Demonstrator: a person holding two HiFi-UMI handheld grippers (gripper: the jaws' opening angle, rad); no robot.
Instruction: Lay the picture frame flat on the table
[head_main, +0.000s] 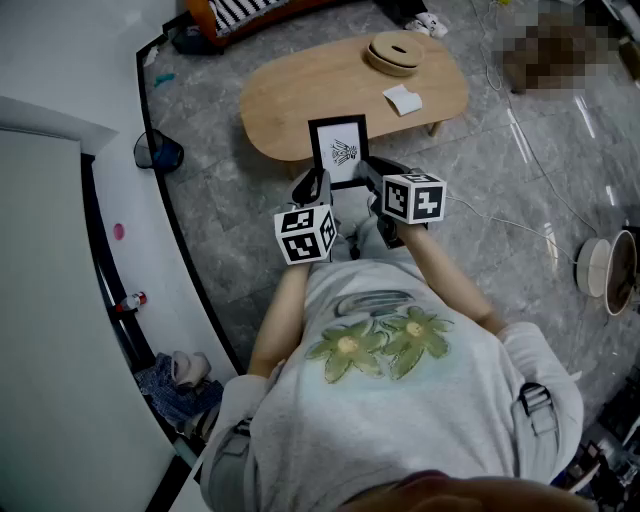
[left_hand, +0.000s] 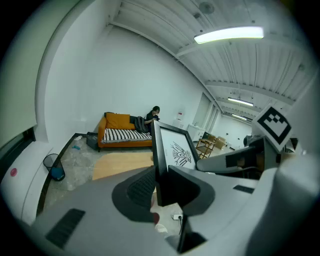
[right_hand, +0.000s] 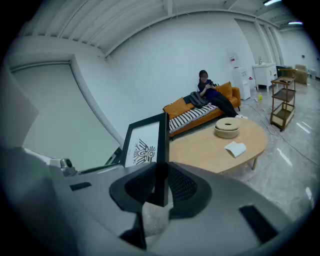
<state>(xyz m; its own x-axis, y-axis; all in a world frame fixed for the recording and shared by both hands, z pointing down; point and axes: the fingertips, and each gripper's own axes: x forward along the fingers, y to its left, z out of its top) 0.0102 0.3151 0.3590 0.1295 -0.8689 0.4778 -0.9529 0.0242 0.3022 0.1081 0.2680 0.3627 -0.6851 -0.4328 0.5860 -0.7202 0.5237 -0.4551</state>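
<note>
A black picture frame (head_main: 338, 150) with a white print stands upright in the air, by the near edge of the oval wooden table (head_main: 300, 90). My left gripper (head_main: 318, 186) is shut on the frame's left edge and my right gripper (head_main: 372, 172) on its right edge. The left gripper view has the frame (left_hand: 172, 150) rising edge-on from between the left gripper (left_hand: 160, 189) pads. In the right gripper view the frame (right_hand: 145, 145) sits the same way in the right gripper (right_hand: 161, 187). The table (right_hand: 215, 147) lies beyond and below it.
On the table sit a round wooden dish (head_main: 392, 52) and a folded white paper (head_main: 402, 99). An orange sofa (right_hand: 200, 112) with a seated person (right_hand: 207, 90) is behind the table. A dark bin (head_main: 158, 152) stands left by the wall. A cable and a round appliance (head_main: 608, 270) lie on the floor at right.
</note>
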